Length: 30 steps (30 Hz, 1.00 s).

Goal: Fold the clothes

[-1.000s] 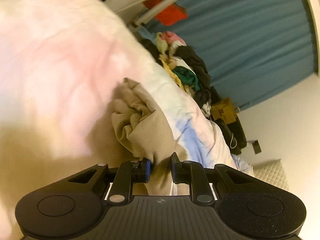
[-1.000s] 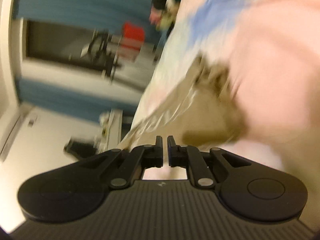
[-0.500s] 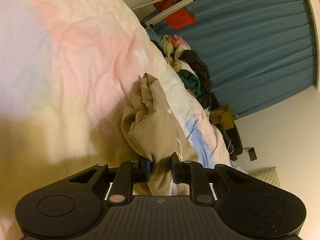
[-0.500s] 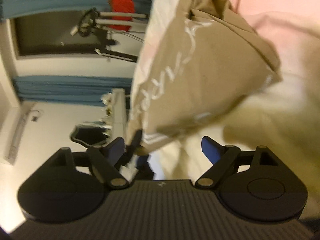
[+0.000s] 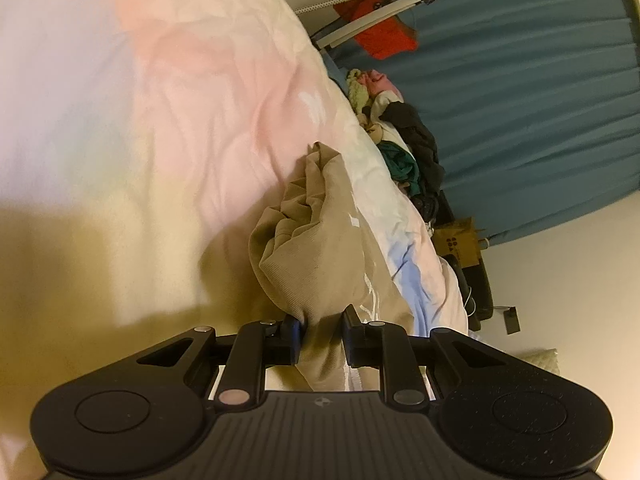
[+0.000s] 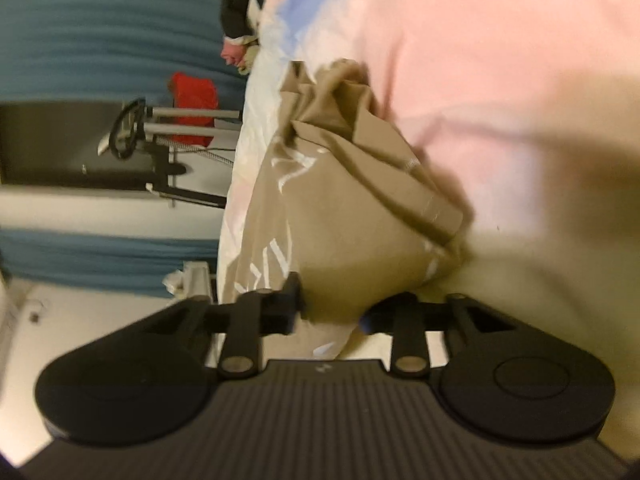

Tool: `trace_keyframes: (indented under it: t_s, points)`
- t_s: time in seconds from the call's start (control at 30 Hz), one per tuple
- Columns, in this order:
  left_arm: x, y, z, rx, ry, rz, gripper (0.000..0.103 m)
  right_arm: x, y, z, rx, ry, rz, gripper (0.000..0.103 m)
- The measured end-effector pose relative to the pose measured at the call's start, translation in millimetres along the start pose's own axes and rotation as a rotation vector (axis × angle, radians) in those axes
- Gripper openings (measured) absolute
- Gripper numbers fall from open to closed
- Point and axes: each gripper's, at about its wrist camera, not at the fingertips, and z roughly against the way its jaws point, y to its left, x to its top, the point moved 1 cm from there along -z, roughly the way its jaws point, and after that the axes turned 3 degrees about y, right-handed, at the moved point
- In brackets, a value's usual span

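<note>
A tan garment with white print (image 5: pixel 316 248) lies bunched on a pastel bed cover (image 5: pixel 160 100). My left gripper (image 5: pixel 322 338) is shut on a thick fold of the tan garment at its near end. In the right wrist view the same garment (image 6: pixel 344 208) spreads out in front of my right gripper (image 6: pixel 332 312). The right jaws stand part open around the garment's near edge, and the cloth fills the gap between them. That view is blurred, so the contact with the pads is unclear.
A pile of mixed clothes (image 5: pixel 404 152) lies at the far end of the bed. A blue curtain (image 5: pixel 520 80), a metal rack with a red cloth (image 5: pixel 380 36) and a brown paper bag (image 5: pixel 460 240) stand beyond the bed.
My right gripper opened wide half a second ago and has now narrowed around the garment's edge. My left gripper has kept its hold and the garment has shifted little.
</note>
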Motion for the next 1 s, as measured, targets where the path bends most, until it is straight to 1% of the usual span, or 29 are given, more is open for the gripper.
trace_keyframes:
  t_s: [0.1,0.2,0.33,0.43,0.53,0.57,0.6,0.67,0.7,0.73,0.77,0.8,0.83,0.9,0.97,1.0]
  points:
    - [1.7,-9.9,-0.8,-0.018,0.030,-0.033,0.021,4.3,10.3,16.4,0.022,-0.048,0.028,0.019]
    - [8.2,-25.4,-3.1,-0.052,0.090,-0.010,0.021,15.7,23.5,35.8,0.049,-0.107,0.050,0.017]
    - [18.9,-77.9,-13.3,-0.061,0.116,-0.090,0.021,39.3,44.2,55.2,0.080,-0.154,0.048,0.015]
    - [28.3,-130.1,-33.2,-0.038,0.145,-0.154,0.021,70.3,58.0,68.8,0.092,-0.207,0.040,0.013]
    - [40.2,-193.2,-66.4,-0.014,0.139,-0.230,0.021,109.8,77.1,81.6,0.085,-0.267,0.056,0.009]
    - [45.9,-211.4,-79.4,-0.021,0.134,-0.239,0.021,124.3,84.2,86.9,0.079,-0.289,0.073,0.008]
    - [51.5,-229.6,-92.4,-0.028,0.130,-0.248,0.021,142.2,95.3,90.9,0.079,-0.316,0.095,0.004]
    - [61.1,-266.1,-121.0,-0.051,0.131,-0.261,0.019,178.0,120.7,100.2,0.091,-0.377,0.151,0.003]
    - [64.8,-283.7,-136.1,-0.067,0.135,-0.266,0.017,195.1,134.3,106.1,0.104,-0.409,0.187,0.003]
    - [66.2,-296.3,-148.3,-0.083,0.134,-0.269,0.011,212.1,148.0,111.9,0.116,-0.441,0.222,0.003]
    - [67.5,-308.8,-160.4,-0.099,0.133,-0.273,0.001,227.7,159.5,115.8,0.111,-0.452,0.244,0.003]
    - [68.8,-321.3,-172.6,-0.115,0.132,-0.276,0.001,242.9,170.7,119.3,0.101,-0.460,0.263,0.003]
    - [69.9,-333.1,-184.4,-0.132,0.131,-0.280,0.001,254.4,178.0,122.6,0.096,-0.472,0.275,0.003]
    - [69.2,-344.2,-200.3,-0.157,0.125,-0.306,0.000,263.4,173.4,120.9,0.093,-0.458,0.275,0.004]
    - [66.1,-345.6,-212.0,-0.113,0.109,-0.370,0.000,271.3,167.3,118.5,0.090,-0.439,0.273,0.006]
    - [65.8,-339.1,-219.4,-0.094,0.121,-0.376,0.000,270.6,154.8,112.4,0.072,-0.426,0.249,0.006]
